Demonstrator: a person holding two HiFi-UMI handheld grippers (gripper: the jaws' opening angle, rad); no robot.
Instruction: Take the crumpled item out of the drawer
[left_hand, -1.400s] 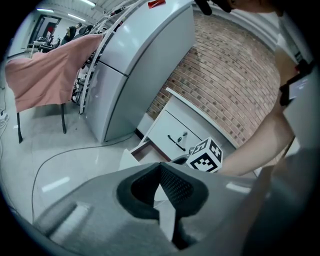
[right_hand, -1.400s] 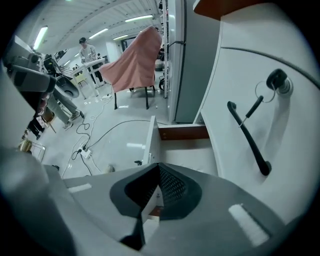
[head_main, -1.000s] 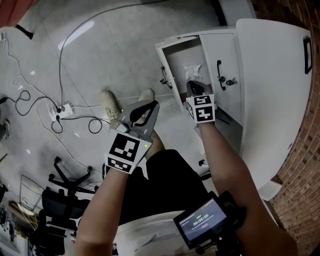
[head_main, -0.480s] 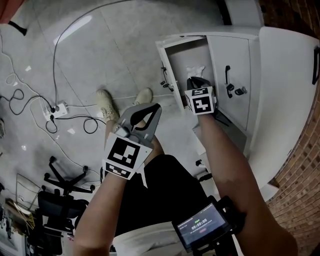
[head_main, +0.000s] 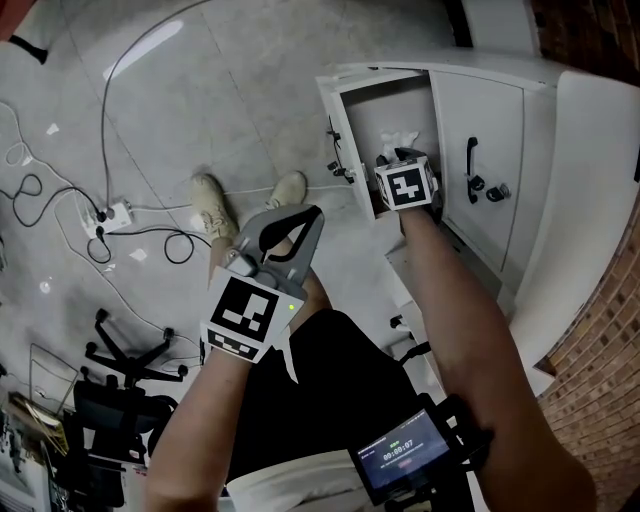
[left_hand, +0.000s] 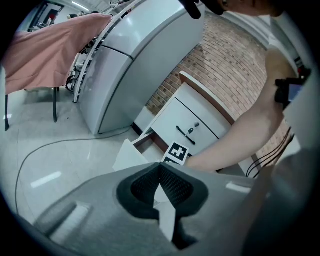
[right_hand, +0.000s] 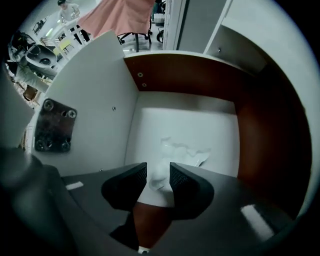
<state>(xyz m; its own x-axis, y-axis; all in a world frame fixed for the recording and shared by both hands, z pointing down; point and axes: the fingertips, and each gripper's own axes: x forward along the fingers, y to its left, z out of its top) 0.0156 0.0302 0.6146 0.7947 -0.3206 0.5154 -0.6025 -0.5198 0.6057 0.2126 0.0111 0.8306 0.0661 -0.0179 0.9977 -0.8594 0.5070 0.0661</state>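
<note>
A crumpled white item lies on the white floor of the open drawer, and shows as a white lump in the head view. My right gripper reaches down into that drawer. Its jaws are opening, and the near end of the crumpled item sits in the gap between the black pads. In the head view only its marker cube shows clearly. My left gripper hangs over the floor to the drawer's left, shut and empty, with its tips meeting.
The white cabinet has black handles on the drawers to the right of the open one. A power strip with cables lies on the grey floor at left, and an office chair base is below it. A grey fridge stands farther off.
My right gripper has pushed farther forward into the drawer, toward the crumpled item. The left gripper has stayed about where it was.
</note>
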